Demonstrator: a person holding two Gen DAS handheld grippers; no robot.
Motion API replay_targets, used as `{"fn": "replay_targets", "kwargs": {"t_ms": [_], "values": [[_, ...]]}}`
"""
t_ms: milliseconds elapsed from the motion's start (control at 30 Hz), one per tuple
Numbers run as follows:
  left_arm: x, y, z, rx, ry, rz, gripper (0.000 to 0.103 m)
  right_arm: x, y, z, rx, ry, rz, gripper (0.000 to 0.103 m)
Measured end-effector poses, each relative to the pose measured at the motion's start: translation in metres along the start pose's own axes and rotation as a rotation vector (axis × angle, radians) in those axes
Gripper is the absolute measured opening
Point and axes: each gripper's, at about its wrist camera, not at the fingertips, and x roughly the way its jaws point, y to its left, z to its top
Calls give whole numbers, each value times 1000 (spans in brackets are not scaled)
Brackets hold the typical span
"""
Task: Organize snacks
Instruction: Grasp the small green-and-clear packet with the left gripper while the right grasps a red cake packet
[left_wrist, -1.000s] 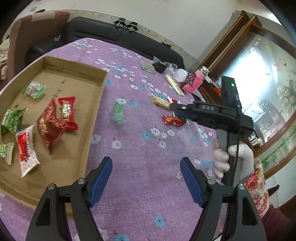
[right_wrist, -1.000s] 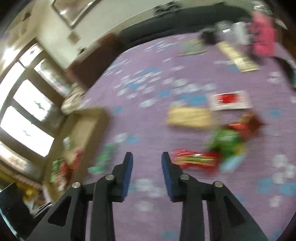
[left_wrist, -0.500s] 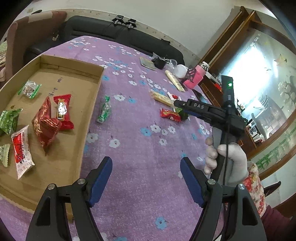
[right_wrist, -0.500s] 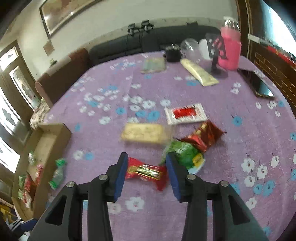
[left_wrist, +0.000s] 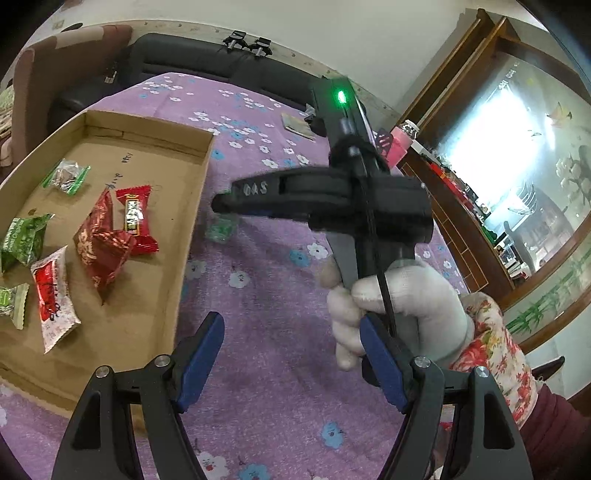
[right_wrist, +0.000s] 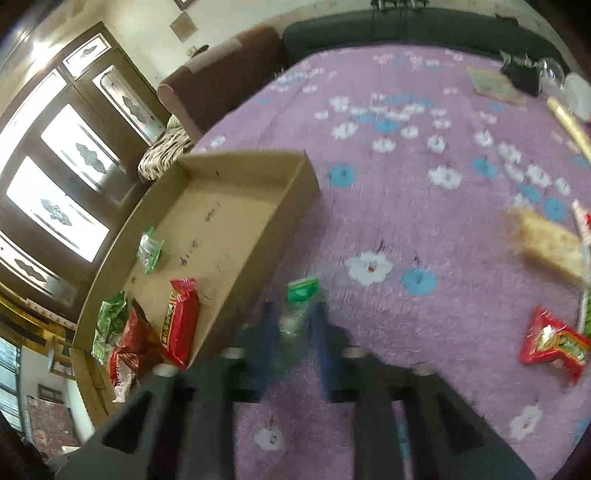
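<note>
A cardboard box (left_wrist: 201, 173) lies at the left on the purple flowered cloth, with several red and green snack packets in it. Just outside its right wall lies a small green-wrapped candy (right_wrist: 300, 295). My right gripper (right_wrist: 293, 332) has come down over it, its jaws closing with a blue pad on each side of the wrapper. In the left wrist view that gripper (left_wrist: 221, 205) shows from the side, held by a white-gloved hand (left_wrist: 399, 299), with the green candy (left_wrist: 221, 229) blurred under its tip. My left gripper (left_wrist: 290, 325) hovers open and empty over the cloth.
Loose on the cloth to the right are a beige bar (right_wrist: 546, 243) and a red packet (right_wrist: 554, 347). A pink bottle (left_wrist: 400, 146) and small items stand at the far edge. A dark sofa (left_wrist: 207, 70) runs behind the table.
My right gripper swung left, away from the loose snacks, to the green candy beside the box, and its jaws narrowed around it. The left gripper stayed put.
</note>
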Motion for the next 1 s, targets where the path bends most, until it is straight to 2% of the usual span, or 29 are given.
{"fn": "replay_targets", "kwargs": {"t_ms": [133,200,267,300,333,367,400,433,500,633,767,867,933,1000], "values": [[0,4,0,-4,-2,-8,79,-19,-15,-14,46,-4,-43,16],[3,3,0,1,5,-14,79,-31,-23,-26,70,26,-70,18],[4,4,-1,9,13,-20,79,-50,-37,-32,94,26,-4,19],[6,3,-1,14,17,-23,79,-63,-47,-32,100,-5,23,26],[8,0,-2,18,22,-23,79,-78,-57,-30,96,-55,-1,31],[10,-1,-2,20,29,-24,79,-88,-64,-28,94,-96,-37,43],[12,-3,-2,20,34,-27,79,-100,-76,-24,96,-153,-89,47],[14,-5,-3,21,38,-30,79,-106,-86,-20,99,-186,-108,47],[16,-11,-5,36,43,-17,79,-106,-106,-11,117,-197,-107,47],[15,-19,-3,47,44,-17,79,-85,-127,-11,133,-131,-97,47],[17,-29,2,78,51,-19,79,-76,-120,-25,109,-93,-78,47],[28,-44,10,128,58,-12,79,-80,-102,-40,17,-100,-158,47],[38,-52,14,171,55,-9,79,-78,-97,-45,-13,-110,-208,41],[51,-58,19,221,48,24,79,-77,-97,-47,-24,-125,-255,24]]}}
